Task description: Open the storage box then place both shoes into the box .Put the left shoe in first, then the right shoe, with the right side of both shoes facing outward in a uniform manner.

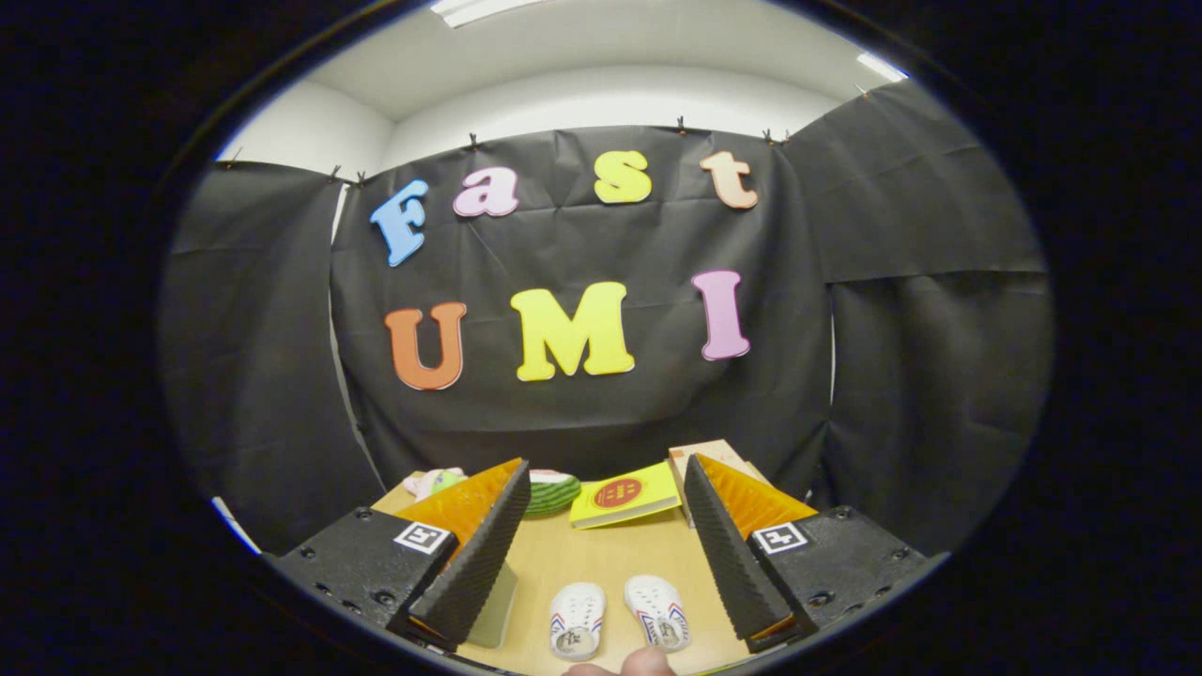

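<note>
Nothing reads clearly for me: square black-and-white markers (423, 537) sit on my tool's (608, 535) fingers, and the yellow book (624, 495) beyond carries a red round emblem, illegible.

shoes: two small white shoes, left one (577, 621) and right one (658, 613) | side by side on the bench (601, 554), toes pointing away | storage box: possibly the pale object (495, 606) beside the left finger

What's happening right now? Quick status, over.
Gripper open, holding nothing, high over the table. Two white shoes side by side below, between the fingers, untouched. Fingertip by the right shoe. Yellow book beyond.
</note>
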The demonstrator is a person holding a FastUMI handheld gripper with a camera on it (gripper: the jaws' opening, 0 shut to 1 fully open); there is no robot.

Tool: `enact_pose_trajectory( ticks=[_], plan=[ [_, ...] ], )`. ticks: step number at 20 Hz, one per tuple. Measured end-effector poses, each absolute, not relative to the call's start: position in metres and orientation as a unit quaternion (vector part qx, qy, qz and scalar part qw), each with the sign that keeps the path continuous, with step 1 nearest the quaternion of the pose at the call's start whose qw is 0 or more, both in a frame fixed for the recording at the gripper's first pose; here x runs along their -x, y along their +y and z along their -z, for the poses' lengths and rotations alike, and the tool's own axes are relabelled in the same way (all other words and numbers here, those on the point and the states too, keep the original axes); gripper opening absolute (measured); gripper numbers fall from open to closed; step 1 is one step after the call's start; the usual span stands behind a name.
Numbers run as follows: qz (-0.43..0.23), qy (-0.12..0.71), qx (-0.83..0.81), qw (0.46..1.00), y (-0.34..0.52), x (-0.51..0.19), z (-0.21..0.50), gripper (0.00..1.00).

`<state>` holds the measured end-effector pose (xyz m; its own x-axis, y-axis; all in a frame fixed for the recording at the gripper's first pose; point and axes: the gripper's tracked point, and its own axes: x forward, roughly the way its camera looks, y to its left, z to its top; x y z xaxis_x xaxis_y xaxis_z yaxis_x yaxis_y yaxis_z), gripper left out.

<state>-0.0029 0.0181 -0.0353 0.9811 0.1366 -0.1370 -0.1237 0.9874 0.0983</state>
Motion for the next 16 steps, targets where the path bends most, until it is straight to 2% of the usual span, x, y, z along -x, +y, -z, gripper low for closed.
enact_pose_trajectory(
  ticks=[16],
  plan=[
    [-0.202, 0.221, -0.110, 0.948, 0.102, -0.017, 0.140, 1.00]
  ],
)
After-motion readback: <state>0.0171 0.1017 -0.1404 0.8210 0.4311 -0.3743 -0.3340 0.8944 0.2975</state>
